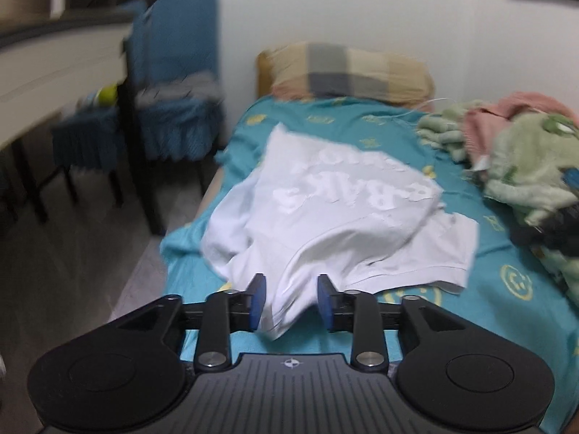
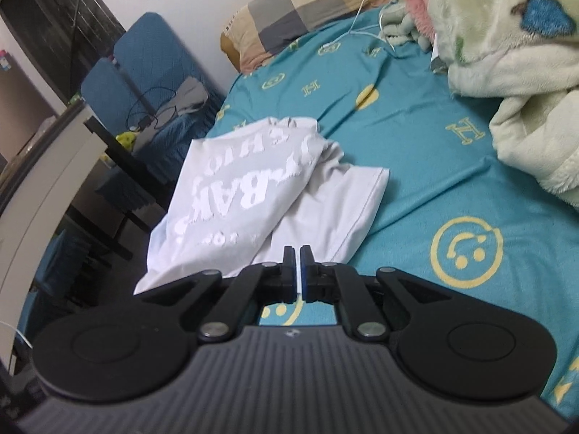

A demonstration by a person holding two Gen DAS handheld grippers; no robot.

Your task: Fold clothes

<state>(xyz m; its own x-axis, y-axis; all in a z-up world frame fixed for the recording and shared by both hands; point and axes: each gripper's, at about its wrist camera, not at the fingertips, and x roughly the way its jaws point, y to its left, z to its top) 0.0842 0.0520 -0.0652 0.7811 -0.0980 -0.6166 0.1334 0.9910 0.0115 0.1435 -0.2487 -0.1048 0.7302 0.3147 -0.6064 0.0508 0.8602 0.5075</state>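
A white T-shirt (image 1: 325,224) with white lettering lies rumpled on the teal bed sheet (image 1: 488,289), partly folded over itself. My left gripper (image 1: 291,302) is open, its blue pads on either side of a near corner of the shirt, not closed on it. In the right wrist view the T-shirt (image 2: 253,195) lies ahead and left. My right gripper (image 2: 298,271) is shut, pinching the shirt's near white edge between its pads.
A checked pillow (image 1: 347,72) lies at the bed's head. Green and pink blankets (image 1: 524,166) are piled on the right; they also show in the right wrist view (image 2: 506,72). Blue chairs (image 1: 170,83) and a table stand left. A white cable (image 2: 365,18) lies near the pillow.
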